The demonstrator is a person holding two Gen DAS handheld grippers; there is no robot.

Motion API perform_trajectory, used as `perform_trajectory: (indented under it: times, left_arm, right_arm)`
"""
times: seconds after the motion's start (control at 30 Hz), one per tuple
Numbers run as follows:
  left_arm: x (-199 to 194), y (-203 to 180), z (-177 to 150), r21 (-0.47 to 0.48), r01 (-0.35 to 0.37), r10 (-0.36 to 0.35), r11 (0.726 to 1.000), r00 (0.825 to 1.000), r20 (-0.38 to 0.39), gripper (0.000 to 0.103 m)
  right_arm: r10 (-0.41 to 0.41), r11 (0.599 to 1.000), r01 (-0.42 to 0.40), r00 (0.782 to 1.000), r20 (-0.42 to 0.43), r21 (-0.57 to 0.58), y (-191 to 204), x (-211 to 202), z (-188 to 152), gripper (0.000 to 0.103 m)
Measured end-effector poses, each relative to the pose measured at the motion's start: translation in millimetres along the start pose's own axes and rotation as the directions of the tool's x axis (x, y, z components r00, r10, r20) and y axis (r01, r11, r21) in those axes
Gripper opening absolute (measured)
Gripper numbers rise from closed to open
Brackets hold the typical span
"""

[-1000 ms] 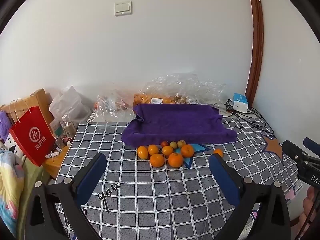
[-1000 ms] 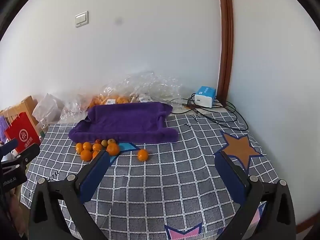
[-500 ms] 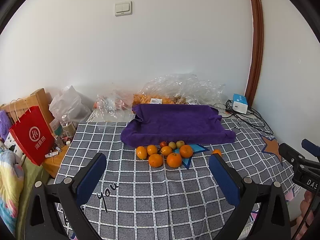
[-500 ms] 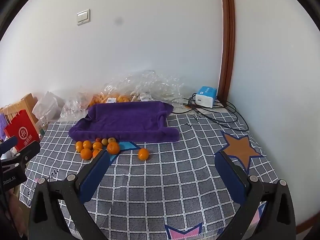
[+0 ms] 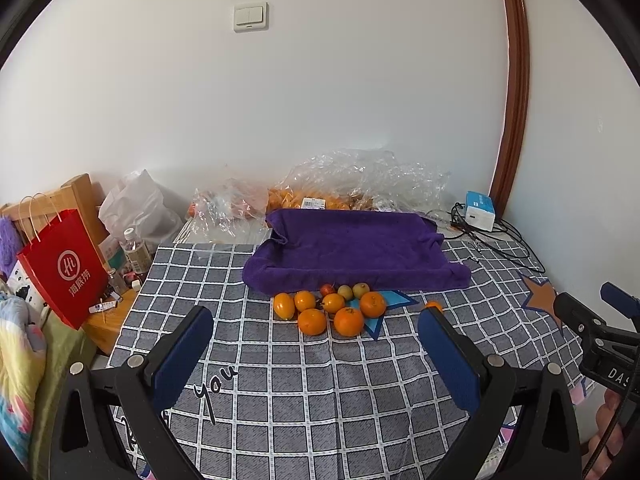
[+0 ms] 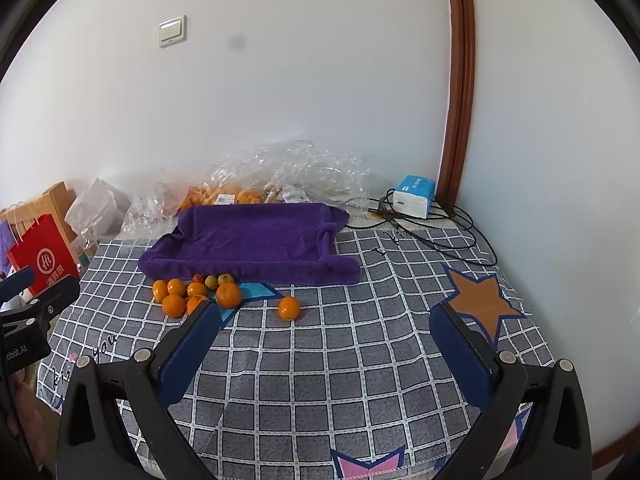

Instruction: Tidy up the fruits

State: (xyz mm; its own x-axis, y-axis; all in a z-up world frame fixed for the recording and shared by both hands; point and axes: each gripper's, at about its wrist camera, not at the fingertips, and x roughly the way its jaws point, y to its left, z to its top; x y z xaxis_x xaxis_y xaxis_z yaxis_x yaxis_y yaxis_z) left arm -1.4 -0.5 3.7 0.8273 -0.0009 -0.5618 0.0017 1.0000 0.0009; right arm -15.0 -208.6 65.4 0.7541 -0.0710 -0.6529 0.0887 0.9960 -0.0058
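Both tools, left tool [image 5: 316,354] and right tool [image 6: 326,350], wide open and empty, have barely drifted in the last second, so the oranges [image 5: 330,310] sit untouched by the purple towel [image 5: 356,250], sorting not started.

A cluster of small round orange fruits [image 5: 328,309] is lying before the folded purple towel [image 5: 352,250] on my grid-patterned worktop [image 5: 320,392], one lone orange fruit [image 6: 289,307] sitting apart to their right.

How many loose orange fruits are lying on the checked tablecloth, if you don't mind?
7: six clustered before the purple towel, one lone orange apart to their right. Others may be hidden in the bags behind.
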Motion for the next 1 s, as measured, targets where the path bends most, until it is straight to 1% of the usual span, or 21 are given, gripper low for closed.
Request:
perform_trajectory:
  times: [0.3,1.0]
  left_arm:
    - [-0.7,1.0,1.1,-0.007,0.003,-0.003,1.000,1.000,0.002,0.103]
    - [-4.1,1.7,1.4,-0.016,0.011,-0.011,1.000,1.000,0.011,0.103]
  right_arm:
    - [0.011,1.000,-0.011,1.000,0.003,0.001,2.8,-1.6,0.5,0.103]
    - [0.005,1.000,-0.005,1.000,0.003,-0.003,2.4,-2.2,-0.1,0.103]
